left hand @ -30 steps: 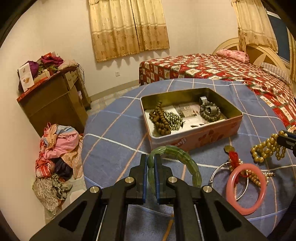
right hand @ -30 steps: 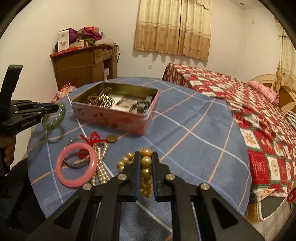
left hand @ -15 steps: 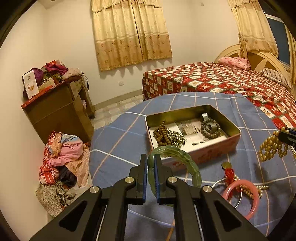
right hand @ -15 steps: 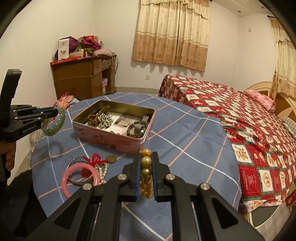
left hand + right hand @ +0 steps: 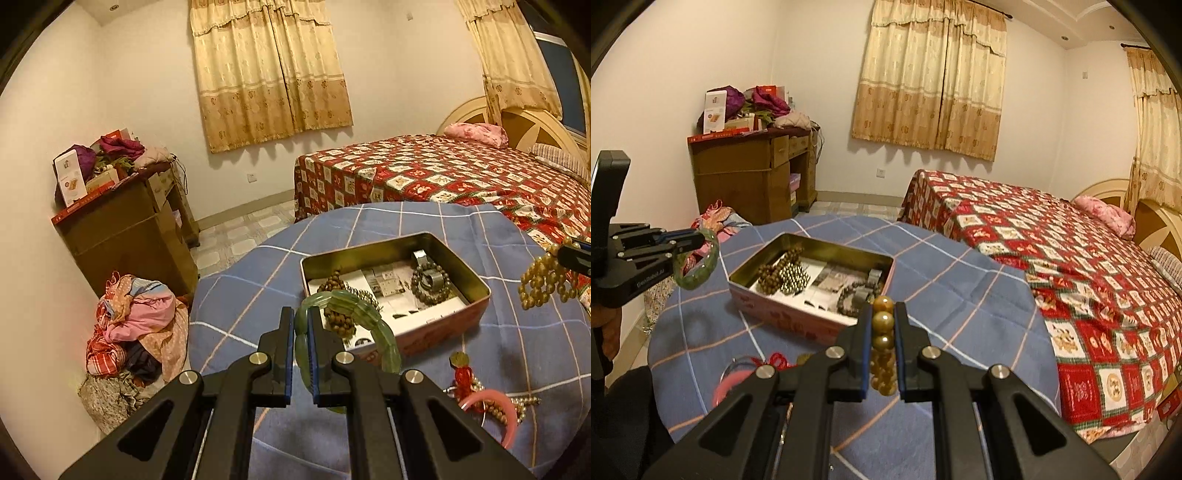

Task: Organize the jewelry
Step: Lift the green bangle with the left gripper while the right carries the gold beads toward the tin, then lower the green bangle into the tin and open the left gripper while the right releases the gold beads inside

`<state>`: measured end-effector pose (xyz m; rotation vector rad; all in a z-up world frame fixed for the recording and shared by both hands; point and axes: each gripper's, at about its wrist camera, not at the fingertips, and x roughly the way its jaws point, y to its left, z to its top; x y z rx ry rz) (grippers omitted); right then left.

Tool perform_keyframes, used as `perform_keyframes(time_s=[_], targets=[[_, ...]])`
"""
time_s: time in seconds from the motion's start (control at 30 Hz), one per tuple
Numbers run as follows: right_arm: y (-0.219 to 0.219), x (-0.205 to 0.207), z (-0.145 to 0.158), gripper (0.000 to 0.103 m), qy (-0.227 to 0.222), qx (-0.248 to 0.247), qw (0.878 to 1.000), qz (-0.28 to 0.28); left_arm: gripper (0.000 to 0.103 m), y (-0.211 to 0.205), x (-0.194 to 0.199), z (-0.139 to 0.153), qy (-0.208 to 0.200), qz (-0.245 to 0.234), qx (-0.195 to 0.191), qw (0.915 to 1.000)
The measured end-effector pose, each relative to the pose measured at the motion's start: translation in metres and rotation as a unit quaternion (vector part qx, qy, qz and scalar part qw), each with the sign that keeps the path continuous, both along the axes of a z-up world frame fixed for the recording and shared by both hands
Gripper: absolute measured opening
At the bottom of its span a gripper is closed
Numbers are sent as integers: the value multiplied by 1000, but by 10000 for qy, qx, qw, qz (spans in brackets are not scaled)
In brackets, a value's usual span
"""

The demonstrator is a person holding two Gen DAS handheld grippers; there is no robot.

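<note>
My left gripper (image 5: 300,317) is shut on a green jade bangle (image 5: 364,308) and holds it in the air, near the front left corner of the open pink tin (image 5: 476,286). It also shows at the left of the right wrist view (image 5: 698,240). My right gripper (image 5: 882,310) is shut on a strand of amber beads (image 5: 882,321), lifted above the table; the strand hangs at the right in the left wrist view (image 5: 543,284). The tin (image 5: 790,314) holds several bead bracelets.
A pink bangle (image 5: 495,410), a pearl strand (image 5: 517,402), a red-tasselled charm (image 5: 461,373) and a metal ring lie on the blue checked tablecloth (image 5: 258,295) in front of the tin. A bed (image 5: 1071,251) stands right, a wooden cabinet (image 5: 125,236) and clothes pile left.
Both grippers have risen and pulled back from the table, each with its jewelry still held. The tin and loose pieces now sit lower and farther in both views.
</note>
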<state>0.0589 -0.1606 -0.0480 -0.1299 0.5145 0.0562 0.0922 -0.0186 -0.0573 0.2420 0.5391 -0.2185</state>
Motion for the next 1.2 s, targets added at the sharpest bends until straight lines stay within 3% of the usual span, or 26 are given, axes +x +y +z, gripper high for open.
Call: perform_keyframes(time_s=[1.2], targets=[[35, 74, 24, 13, -220, -228, 9992, 246, 6, -30, 63, 15, -190, 16, 272, 9994]])
